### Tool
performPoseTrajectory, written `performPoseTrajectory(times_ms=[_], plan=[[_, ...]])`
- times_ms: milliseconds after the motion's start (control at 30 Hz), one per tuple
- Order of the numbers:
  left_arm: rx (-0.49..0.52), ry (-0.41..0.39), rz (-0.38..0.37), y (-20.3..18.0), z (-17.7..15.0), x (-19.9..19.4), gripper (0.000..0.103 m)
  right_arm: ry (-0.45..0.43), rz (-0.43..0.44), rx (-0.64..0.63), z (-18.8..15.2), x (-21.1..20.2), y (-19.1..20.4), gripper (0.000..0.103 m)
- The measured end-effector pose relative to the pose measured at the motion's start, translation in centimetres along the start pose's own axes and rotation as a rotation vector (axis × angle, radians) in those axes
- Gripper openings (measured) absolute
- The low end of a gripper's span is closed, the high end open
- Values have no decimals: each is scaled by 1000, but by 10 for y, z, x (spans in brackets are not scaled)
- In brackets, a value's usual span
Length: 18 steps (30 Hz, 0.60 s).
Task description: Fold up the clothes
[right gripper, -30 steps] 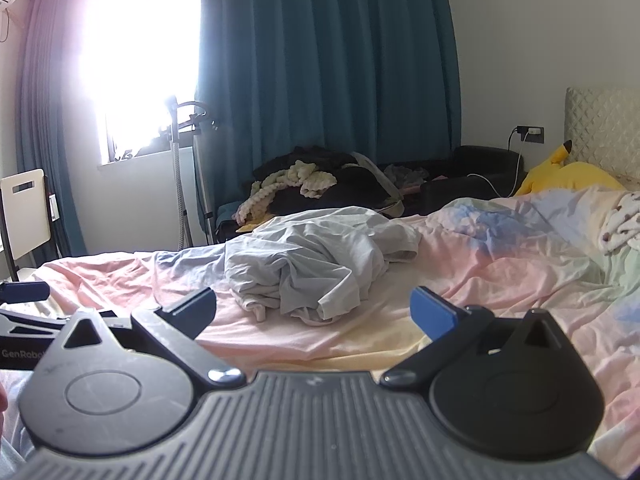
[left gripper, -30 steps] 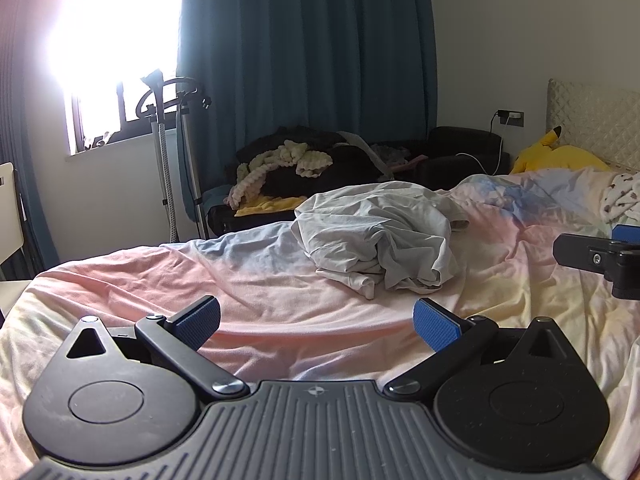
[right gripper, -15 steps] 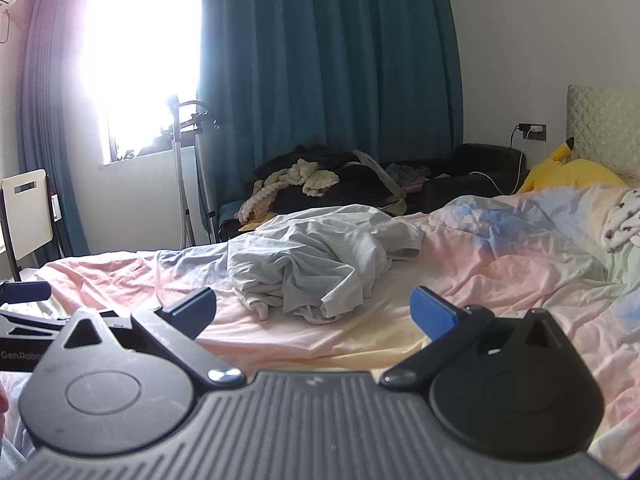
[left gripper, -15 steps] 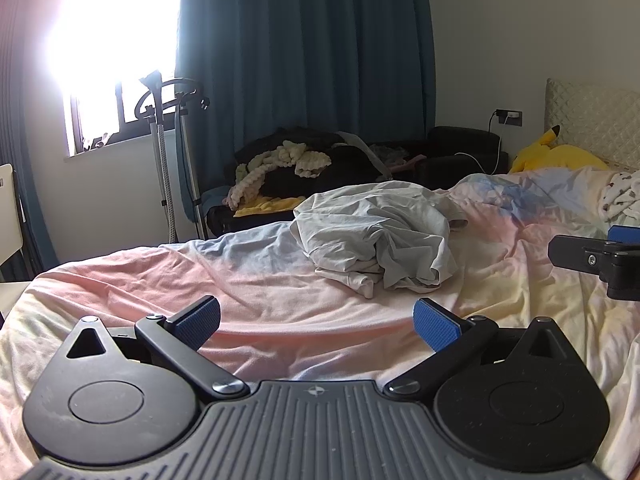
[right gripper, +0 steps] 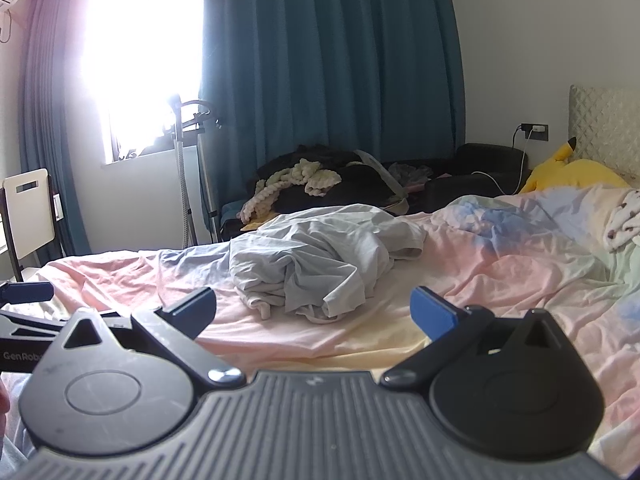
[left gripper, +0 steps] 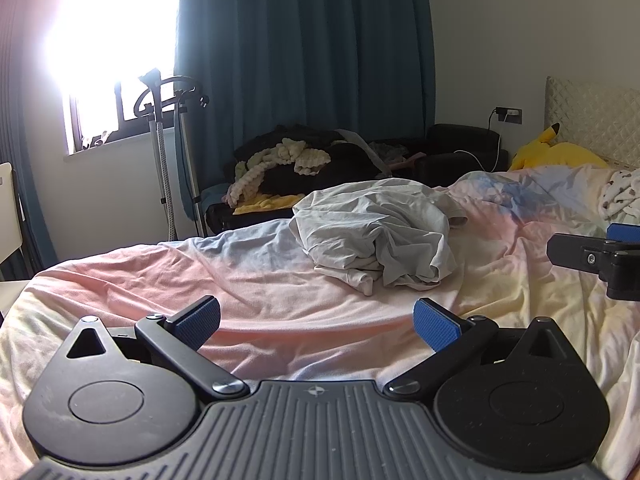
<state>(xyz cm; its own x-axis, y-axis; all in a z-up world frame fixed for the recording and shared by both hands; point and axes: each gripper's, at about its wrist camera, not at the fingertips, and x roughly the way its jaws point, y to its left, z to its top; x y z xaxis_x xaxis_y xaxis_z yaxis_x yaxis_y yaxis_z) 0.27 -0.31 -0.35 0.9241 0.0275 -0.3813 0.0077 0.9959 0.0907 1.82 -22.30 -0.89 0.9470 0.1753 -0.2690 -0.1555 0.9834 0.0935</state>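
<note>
Far left in your right wrist view stands one white chair (right gripper: 30,208), then one garment steamer stand (left gripper: 162,160) before the bright window (left gripper: 108,40). One blue curtain (left gripper: 304,60) hangs behind a dark sofa (left gripper: 460,152) heaped with one pile of clothes (left gripper: 296,160).

You hold two grippers. Your left gripper (left gripper: 316,320) hovers low over the pink bedsheet (left gripper: 160,272), its two blue-padded fingers (left gripper: 198,318) spread wide with nothing between them. Your right gripper (right gripper: 314,310) is likewise spread apart and empty, and shows side-on at the right edge of the left view.

One garment is in play: a crumpled grey shirt (left gripper: 376,236) lying in a heap mid-bed, ahead of both grippers and well apart from them. Bare sheet lies between; nothing blocks the approach.

To the right: one wall socket (left gripper: 508,114) with a charger cable, one yellow plush toy (left gripper: 556,154) by the quilted headboard (left gripper: 596,120), and one spotted white cloth (left gripper: 620,196) at the bed's far right.
</note>
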Motion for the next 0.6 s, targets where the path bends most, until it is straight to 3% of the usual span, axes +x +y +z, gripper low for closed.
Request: performPoseTrajectory(times_ms=[133, 433, 600], plan=[[11, -4, -13, -5, 0, 0, 103, 18, -13, -1, -7, 9, -3, 103], [50, -25, -12, -3, -5, -2, 103, -43, -4, 31, -6, 8, 4, 103], [84, -31, -7, 0, -8, -8, 103, -68, -60, 27, 4, 4, 17, 103]])
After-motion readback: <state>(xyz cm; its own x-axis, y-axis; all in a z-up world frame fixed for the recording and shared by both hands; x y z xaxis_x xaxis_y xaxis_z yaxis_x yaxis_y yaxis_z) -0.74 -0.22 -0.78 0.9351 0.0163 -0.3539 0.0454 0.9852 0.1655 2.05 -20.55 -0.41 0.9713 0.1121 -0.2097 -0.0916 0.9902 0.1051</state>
